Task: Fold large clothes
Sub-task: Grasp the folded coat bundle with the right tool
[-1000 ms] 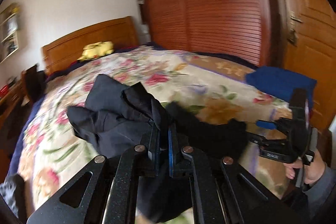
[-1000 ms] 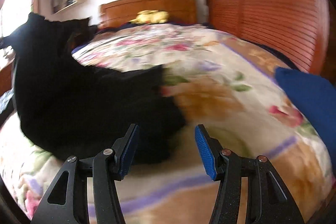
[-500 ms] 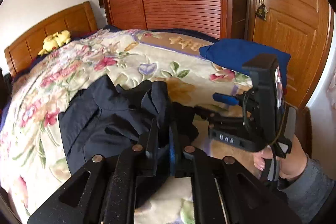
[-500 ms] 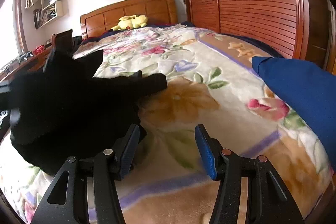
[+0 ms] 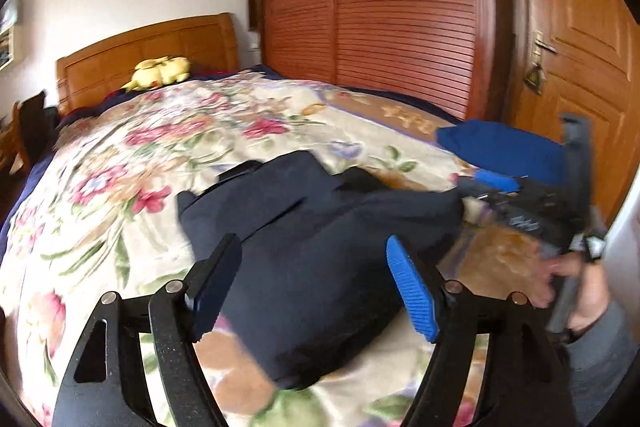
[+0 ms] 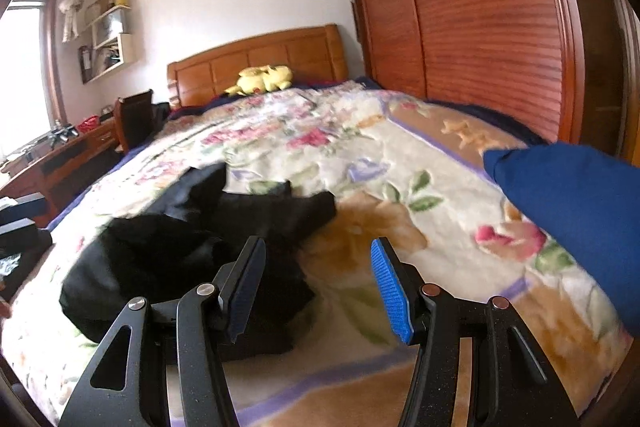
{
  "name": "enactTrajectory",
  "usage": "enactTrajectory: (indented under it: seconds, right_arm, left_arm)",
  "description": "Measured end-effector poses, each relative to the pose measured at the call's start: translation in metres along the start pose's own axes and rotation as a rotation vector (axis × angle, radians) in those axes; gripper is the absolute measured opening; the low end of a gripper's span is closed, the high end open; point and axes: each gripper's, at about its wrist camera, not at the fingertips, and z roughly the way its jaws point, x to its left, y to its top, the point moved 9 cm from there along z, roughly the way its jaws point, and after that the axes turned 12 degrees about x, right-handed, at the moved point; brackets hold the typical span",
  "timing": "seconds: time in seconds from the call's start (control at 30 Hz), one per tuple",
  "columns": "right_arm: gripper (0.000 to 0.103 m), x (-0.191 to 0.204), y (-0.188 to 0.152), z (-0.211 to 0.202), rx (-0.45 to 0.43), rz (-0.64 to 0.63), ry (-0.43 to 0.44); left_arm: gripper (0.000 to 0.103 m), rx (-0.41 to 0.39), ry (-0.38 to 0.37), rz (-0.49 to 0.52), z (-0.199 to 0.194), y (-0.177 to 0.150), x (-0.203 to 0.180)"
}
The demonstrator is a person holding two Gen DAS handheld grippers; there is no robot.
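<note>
1. Left wrist view: the left gripper (image 5: 314,283) has just been opening its jaws, which stand wide with nothing pinched. The dark garment (image 5: 320,251) lies crumpled on the floral blanket (image 5: 120,187), its long axis running from 7 to 2 o'clock. At 3 o'clock the right gripper (image 5: 496,183) is blurred.
2. Right wrist view: jaws half open and empty. The garment's folds merge into black at 9 o'clock; the blue cloth (image 6: 580,195) is cut off at 3 o'clock.

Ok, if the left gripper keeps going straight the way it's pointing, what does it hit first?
Most likely the dark garment lying crumpled on the floral blanket. The left gripper stands open above it, tilted down; depth is hard to judge.
</note>
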Motion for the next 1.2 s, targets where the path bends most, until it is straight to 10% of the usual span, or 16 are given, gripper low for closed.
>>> enactTrajectory:
  seconds: [0.4,0.73,0.97,1.2]
  right_arm:
    - [0.057,0.086,0.006,-0.007,-0.004,-0.190,0.087]
    - [0.057,0.088,-0.018,0.040,0.156,-0.266,0.054]
    - [0.018,0.081,-0.011,0.048,0.180,-0.320,0.100]
    - [0.012,0.034,0.011,0.069,0.204,-0.352,-0.053]
  left_arm:
    - [0.076,0.021,0.066,-0.116,0.036,-0.044,0.070]
    - [0.076,0.035,0.083,-0.143,0.036,-0.057,0.090]
    - [0.076,0.038,0.074,-0.149,0.036,-0.060,0.094]
    - [0.076,0.050,0.092,-0.144,0.039,-0.064,0.099]
